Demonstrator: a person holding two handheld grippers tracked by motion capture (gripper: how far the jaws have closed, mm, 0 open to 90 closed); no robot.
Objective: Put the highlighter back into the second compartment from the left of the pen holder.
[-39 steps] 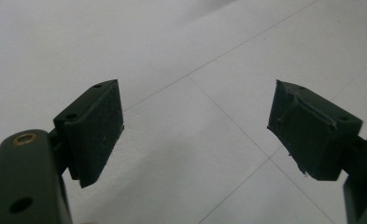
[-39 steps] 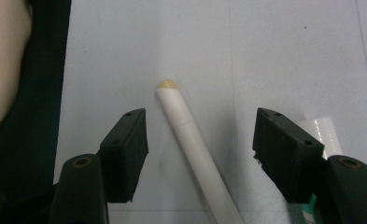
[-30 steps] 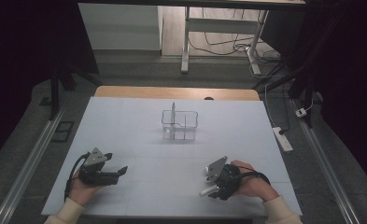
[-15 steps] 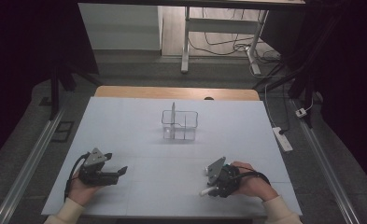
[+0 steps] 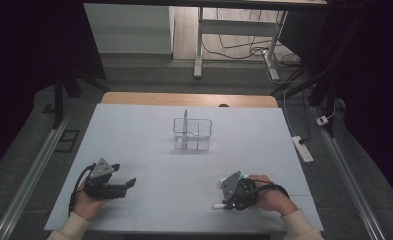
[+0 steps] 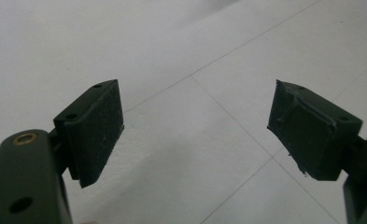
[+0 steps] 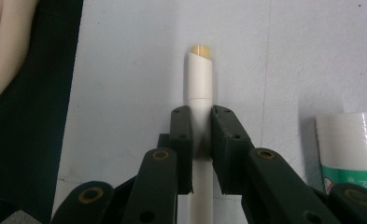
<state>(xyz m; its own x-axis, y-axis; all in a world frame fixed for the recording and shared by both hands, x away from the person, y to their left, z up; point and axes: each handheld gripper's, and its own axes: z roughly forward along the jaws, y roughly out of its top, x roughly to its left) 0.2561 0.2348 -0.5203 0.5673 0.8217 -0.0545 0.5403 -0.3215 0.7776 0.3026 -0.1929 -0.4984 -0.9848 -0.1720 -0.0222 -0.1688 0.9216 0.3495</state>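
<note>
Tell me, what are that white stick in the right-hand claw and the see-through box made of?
The white tube looks like matte plastic, maybe paper-wrapped: a slanted seam shows near its yellowish tip. The right gripper, whose jaws have just been closing, clamps it. The clear divided organizer looks like glossy acrylic or similar plastic: transparent walls, bright edges.

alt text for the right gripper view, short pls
The right tongs are closed around a slim white tube with a tan tip, which lies on the pale tabletop and points away from the camera. A white container with a green label sits at the right edge, and a cream sleeve shows at top left.
</note>
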